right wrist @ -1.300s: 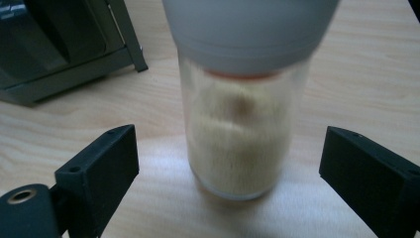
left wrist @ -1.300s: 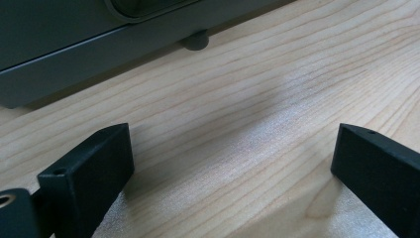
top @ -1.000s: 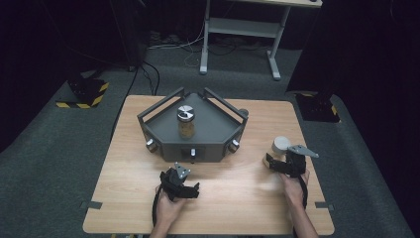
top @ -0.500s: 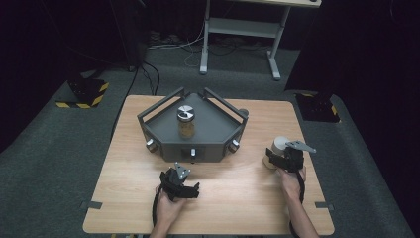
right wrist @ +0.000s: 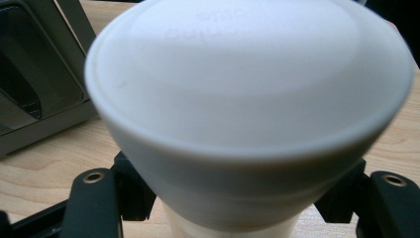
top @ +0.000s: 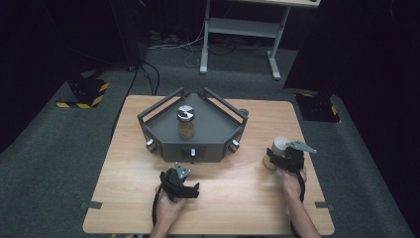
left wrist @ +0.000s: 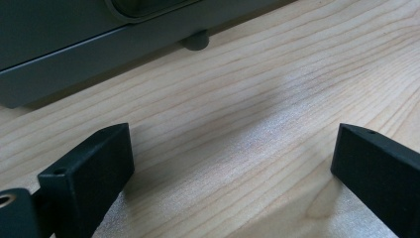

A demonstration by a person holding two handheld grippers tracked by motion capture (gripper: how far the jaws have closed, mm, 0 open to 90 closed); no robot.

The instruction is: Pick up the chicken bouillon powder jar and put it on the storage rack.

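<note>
White plastic, smooth and a bit glossy: that's the lid of the bottle point(right wrist: 247, 99) the right gripper point(top: 286, 157) has hold of, standing on the table's right side, near the tray's right corner. Its jaws have just been closing and now sit clamped on the bottle's neck, tucked under the flared cap. The cap is so close in the right gripper view that it's blurry, and faint raised lettering on top can't be read. From above the bottle point(top: 277, 151) looks pale with a tan lower part, half hidden behind the gripper.

The left gripper point(top: 177, 184) rests near the front edge, just in front of the tray, with its blocky matte black jaws spread wide and nothing but bare wood between them.

Light wood grain table point(top: 233, 198), rounded corners. The dark grey metal tray point(top: 208, 134) is angular with rail-like sides, and a small glass jar point(top: 185, 122) with a shiny lid stands inside it. What's in the jar is hard to make out, just amber-brown.
</note>
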